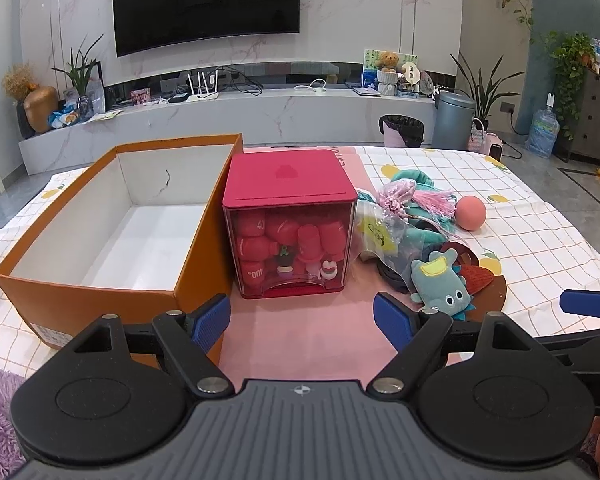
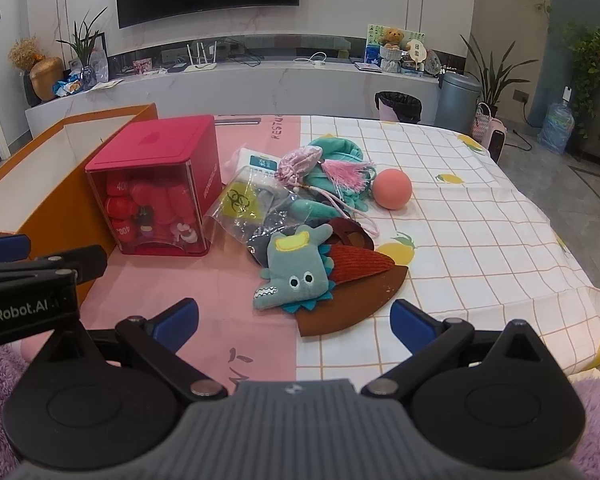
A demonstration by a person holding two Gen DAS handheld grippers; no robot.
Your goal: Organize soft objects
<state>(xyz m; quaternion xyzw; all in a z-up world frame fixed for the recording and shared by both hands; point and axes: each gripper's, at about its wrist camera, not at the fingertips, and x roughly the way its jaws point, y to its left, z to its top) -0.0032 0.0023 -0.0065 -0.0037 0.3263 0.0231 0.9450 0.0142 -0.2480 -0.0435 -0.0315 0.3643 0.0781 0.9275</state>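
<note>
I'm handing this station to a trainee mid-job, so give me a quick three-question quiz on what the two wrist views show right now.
1. True or false: the orange box already holds soft toys.
2. Multiple choice: the teal plush lies partly on A) the brown felt piece, B) the red container, C) the pink ball.
3. Fill in: the left gripper and the right gripper are both ____ and hold nothing.

Key: 1 false, its inside shows only bare white lining. 2 A. 3 open.
</note>
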